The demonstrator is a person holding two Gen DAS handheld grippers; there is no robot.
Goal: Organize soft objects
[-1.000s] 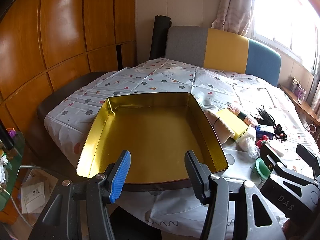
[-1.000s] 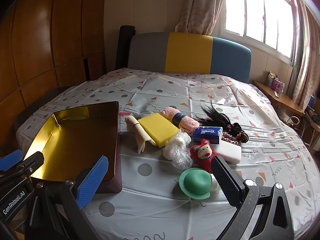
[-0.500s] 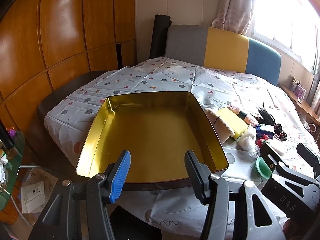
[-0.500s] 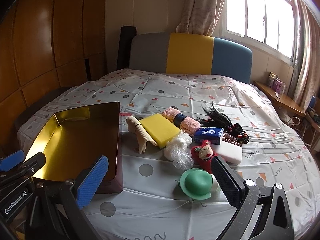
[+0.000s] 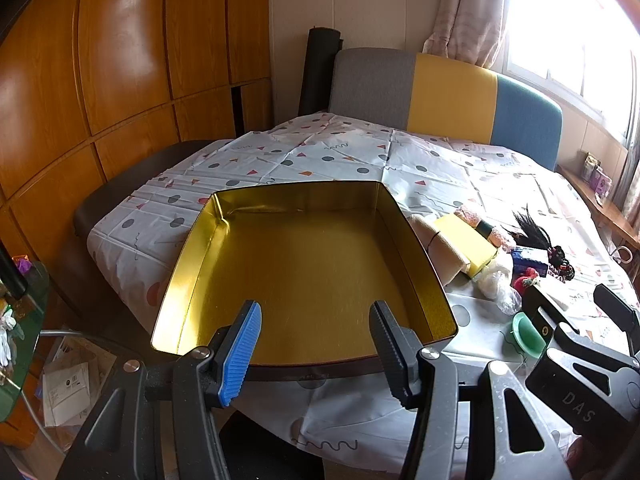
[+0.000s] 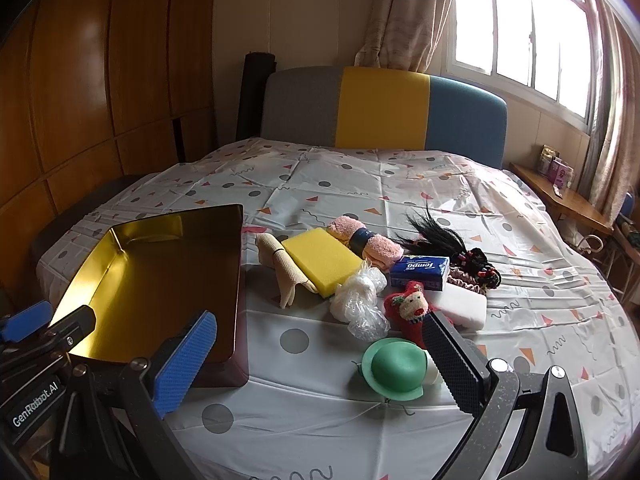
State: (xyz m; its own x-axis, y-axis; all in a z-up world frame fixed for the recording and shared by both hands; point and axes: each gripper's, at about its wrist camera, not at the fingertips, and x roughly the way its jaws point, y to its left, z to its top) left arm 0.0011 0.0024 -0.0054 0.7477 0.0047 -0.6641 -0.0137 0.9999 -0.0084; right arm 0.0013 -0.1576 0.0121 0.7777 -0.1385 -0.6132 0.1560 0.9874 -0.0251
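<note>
Both claws unmoved, scene unchanged.

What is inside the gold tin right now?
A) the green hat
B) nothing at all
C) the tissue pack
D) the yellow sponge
B: the tin shows only bare gold floor, while the sponge, hat and tissue pack all lie on the bed beside it.

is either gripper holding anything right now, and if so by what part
Nothing is held. The left gripper stands open over the gold tin, and the right gripper stands open short of the green hat.
</note>
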